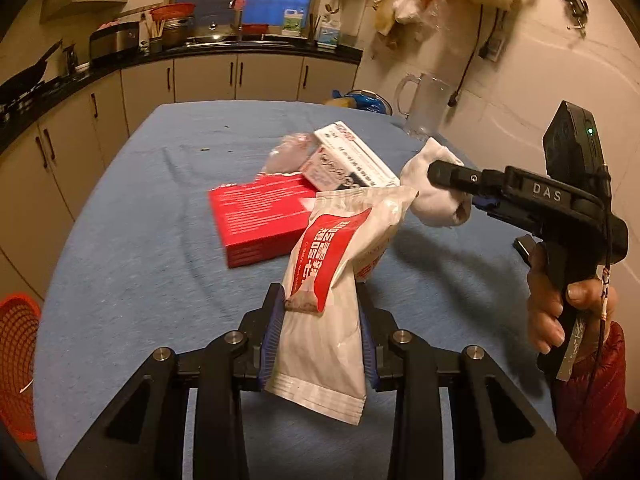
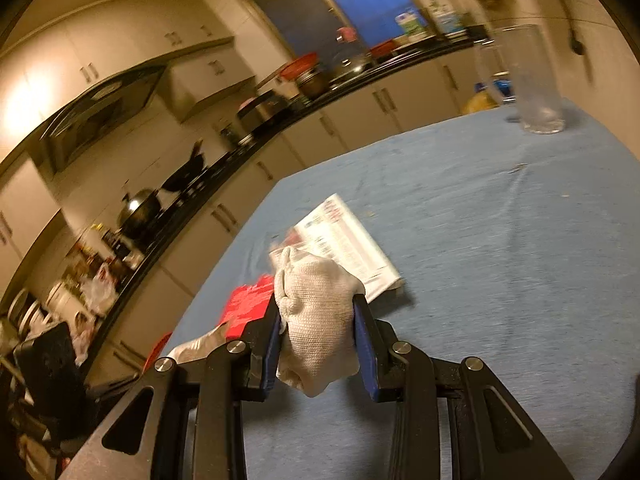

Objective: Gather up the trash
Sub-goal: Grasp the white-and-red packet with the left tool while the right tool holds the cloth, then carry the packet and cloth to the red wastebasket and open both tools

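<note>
My left gripper [image 1: 320,304] is shut on a white and red snack wrapper [image 1: 328,312], held above the blue table [image 1: 140,232]. My right gripper [image 2: 318,308] is shut on a crumpled white cloth [image 2: 320,320]; it also shows in the left wrist view [image 1: 440,178], holding the cloth [image 1: 430,200] above the table's right side. On the table lie a red box [image 1: 260,224], a white box [image 1: 348,160] and a clear plastic wrapper [image 1: 286,154]. The white box [image 2: 344,244] and red box [image 2: 246,308] show beyond the cloth in the right wrist view.
A clear glass pitcher [image 1: 424,100] stands at the table's far right edge, also in the right wrist view [image 2: 528,80]. An orange mesh basket [image 1: 18,364] sits low at the left of the table. Kitchen counter with cabinets [image 1: 200,76] runs behind.
</note>
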{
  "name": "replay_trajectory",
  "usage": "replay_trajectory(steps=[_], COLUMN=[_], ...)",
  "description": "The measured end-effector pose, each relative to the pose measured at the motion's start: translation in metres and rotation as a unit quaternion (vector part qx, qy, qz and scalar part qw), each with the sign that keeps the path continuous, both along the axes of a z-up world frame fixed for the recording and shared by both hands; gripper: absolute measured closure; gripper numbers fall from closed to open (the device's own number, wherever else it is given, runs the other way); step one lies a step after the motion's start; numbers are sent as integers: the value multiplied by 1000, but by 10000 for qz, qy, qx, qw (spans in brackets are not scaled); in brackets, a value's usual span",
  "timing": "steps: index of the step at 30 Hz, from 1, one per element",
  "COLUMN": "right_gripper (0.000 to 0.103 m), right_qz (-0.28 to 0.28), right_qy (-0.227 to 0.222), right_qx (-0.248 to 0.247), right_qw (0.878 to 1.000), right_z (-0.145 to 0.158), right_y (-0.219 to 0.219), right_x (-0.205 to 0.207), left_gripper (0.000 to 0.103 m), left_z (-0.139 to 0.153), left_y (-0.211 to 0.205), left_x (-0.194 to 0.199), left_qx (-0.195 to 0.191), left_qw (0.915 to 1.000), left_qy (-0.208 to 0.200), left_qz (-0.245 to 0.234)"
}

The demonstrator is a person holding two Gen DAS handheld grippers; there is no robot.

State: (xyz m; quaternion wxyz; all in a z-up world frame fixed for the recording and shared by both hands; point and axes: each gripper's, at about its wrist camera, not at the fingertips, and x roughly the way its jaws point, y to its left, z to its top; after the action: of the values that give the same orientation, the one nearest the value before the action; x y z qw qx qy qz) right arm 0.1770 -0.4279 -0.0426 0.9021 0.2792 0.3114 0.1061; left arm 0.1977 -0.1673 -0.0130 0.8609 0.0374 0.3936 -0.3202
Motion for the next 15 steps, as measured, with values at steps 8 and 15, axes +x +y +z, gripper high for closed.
replay_trajectory(steps=[8, 15], right_gripper=[67, 67], right_qz=[280, 571], right_qy=[146, 67], right_qx=[-113, -201], right_qw=[9994, 9981], right_z=[11, 24], right_y=[41, 86], right_x=[6, 14], left_gripper=[70, 70], left_z=[12, 20], left_y=[39, 82], left_x=[3, 10], left_qx=[-164, -263], left_qw=[9996, 9973], left_qy=[-103, -194], left_qz=[223, 654])
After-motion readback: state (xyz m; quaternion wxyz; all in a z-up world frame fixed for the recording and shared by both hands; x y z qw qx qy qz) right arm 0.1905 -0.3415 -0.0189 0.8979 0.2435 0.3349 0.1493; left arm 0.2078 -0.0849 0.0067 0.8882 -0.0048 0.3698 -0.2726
